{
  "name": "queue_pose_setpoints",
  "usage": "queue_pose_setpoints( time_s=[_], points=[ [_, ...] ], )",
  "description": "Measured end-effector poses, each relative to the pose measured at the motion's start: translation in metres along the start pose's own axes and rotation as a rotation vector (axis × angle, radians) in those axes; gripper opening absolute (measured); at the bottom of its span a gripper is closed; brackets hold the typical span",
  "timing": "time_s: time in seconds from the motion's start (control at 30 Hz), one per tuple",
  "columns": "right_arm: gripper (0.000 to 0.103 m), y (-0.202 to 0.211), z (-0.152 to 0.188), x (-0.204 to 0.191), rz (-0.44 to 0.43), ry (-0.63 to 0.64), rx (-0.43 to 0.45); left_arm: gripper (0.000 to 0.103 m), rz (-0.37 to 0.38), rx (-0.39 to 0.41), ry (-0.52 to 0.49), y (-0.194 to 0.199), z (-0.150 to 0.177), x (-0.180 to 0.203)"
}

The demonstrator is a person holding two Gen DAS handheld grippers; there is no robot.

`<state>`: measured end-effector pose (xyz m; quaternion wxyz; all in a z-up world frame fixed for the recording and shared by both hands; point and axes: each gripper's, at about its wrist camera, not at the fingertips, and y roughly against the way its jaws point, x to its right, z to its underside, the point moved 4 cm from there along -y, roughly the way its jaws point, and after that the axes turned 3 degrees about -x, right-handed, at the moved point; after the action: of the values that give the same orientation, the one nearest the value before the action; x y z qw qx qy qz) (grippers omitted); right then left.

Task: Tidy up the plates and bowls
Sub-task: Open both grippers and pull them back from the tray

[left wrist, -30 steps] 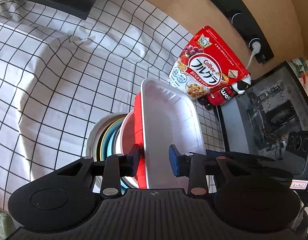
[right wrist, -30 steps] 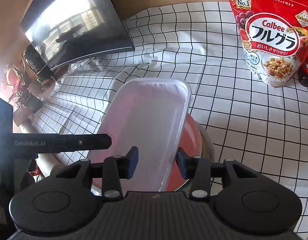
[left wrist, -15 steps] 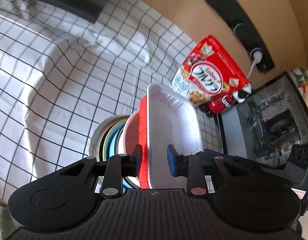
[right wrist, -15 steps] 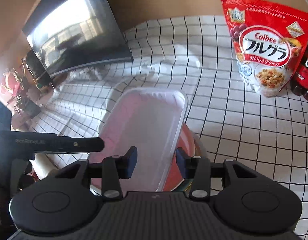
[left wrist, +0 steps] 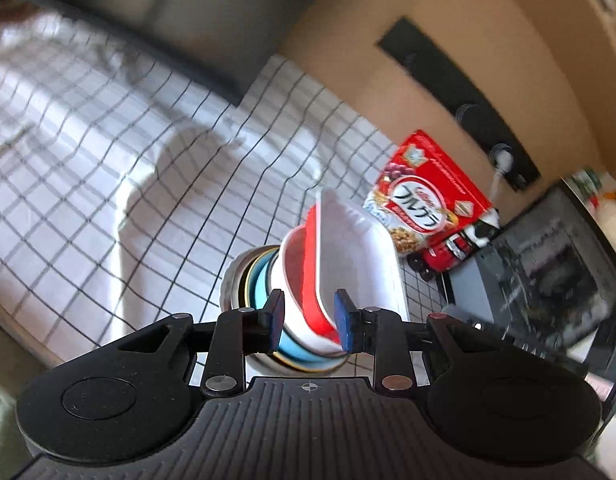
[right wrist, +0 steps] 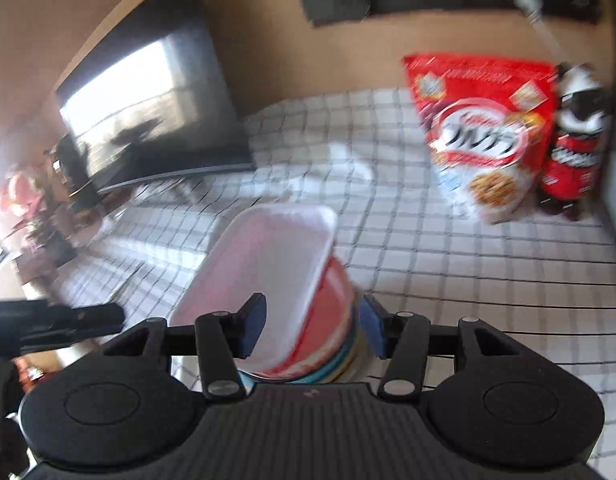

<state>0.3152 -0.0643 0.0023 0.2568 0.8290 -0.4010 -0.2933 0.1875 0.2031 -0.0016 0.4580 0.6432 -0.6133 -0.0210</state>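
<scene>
In the left wrist view, a white rectangular tray (left wrist: pixel 355 248) is seen capping a stack of round bowls (left wrist: pixel 292 280) on the checked cloth (left wrist: pixel 108 168), its long axis running away from the camera towards the cereal bag (left wrist: pixel 427 200). The left gripper (left wrist: pixel 309 320) is spread, its pads either side of the stack.

In the blurred right wrist view, the smooth tray (right wrist: pixel 268 264) is tilted on the red bowl (right wrist: pixel 331 312). The right gripper (right wrist: pixel 311 328) is released, flanking the stack.

From my left wrist view, the tray (left wrist: pixel 355 256) sat on top of the stacked bowls (left wrist: pixel 292 280) at lower centre. The cereal bag (left wrist: pixel 423 204) stood to their upper right, a bottle (left wrist: pixel 451 248) just right of it, the monitor (left wrist: pixel 180 12) upper left.
</scene>
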Motion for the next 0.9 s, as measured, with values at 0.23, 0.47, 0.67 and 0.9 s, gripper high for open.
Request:
queue_pose_setpoints(
  time_s=[0.23, 0.47, 0.67, 0.9],
  points=[
    [0.065, 0.057, 0.064, -0.042, 0.113, -0.089, 0.139, 0.022, 0.028, 0.153, -0.347, 0.057, 0.054, 0.017],
    [0.067, 0.081, 0.168, -0.118, 0.253, -0.112, 0.192, 0.017, -0.081, 0.095, -0.488, 0.089, 0.117, 0.01],
    [0.073, 0.099, 0.212, -0.133, 0.295, -0.086, 0.208, 0.017, -0.074, 0.058, -0.53, 0.097, 0.167, 0.013],
    [0.073, 0.101, 0.235, -0.126, 0.276, -0.003, 0.159, 0.016, -0.176, 0.105, -0.517, 0.098, 0.197, 0.027]
  ],
)
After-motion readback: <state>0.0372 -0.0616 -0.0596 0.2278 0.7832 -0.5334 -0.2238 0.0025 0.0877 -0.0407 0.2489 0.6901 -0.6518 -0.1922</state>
